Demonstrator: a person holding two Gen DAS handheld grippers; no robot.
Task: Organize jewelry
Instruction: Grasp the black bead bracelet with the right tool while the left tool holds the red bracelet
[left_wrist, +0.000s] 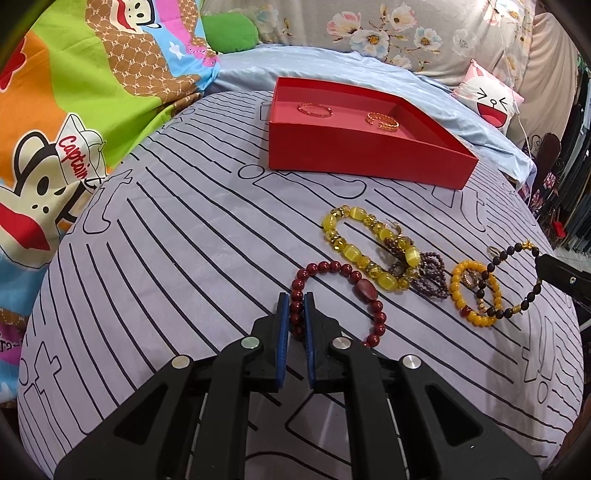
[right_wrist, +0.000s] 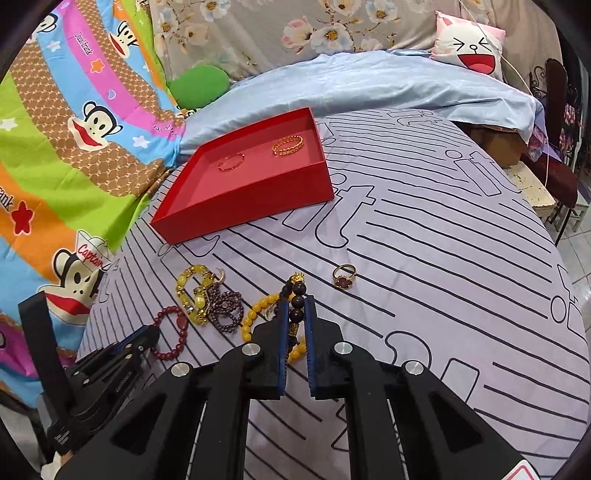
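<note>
My left gripper (left_wrist: 296, 300) is shut on the dark red bead bracelet (left_wrist: 364, 290), which lies on the striped sheet. My right gripper (right_wrist: 297, 302) is shut on the black bead bracelet (right_wrist: 298, 301), which overlaps an orange bead bracelet (right_wrist: 255, 314). The black bracelet also shows in the left wrist view (left_wrist: 532, 291). A yellow bead bracelet (left_wrist: 354, 251) and a purple bead bracelet (left_wrist: 430, 275) lie between them. The red tray (left_wrist: 369, 158) at the back holds two gold bangles (left_wrist: 314, 109) (left_wrist: 382, 121). A gold ring with a red stone (right_wrist: 343, 277) lies loose.
The striped sheet (right_wrist: 443, 277) covers a round surface. A cartoon blanket (left_wrist: 55, 110) lies left, a light blue sheet (right_wrist: 369, 85) and pillows behind. The surface drops off at the right, with furniture (right_wrist: 554, 177) beyond.
</note>
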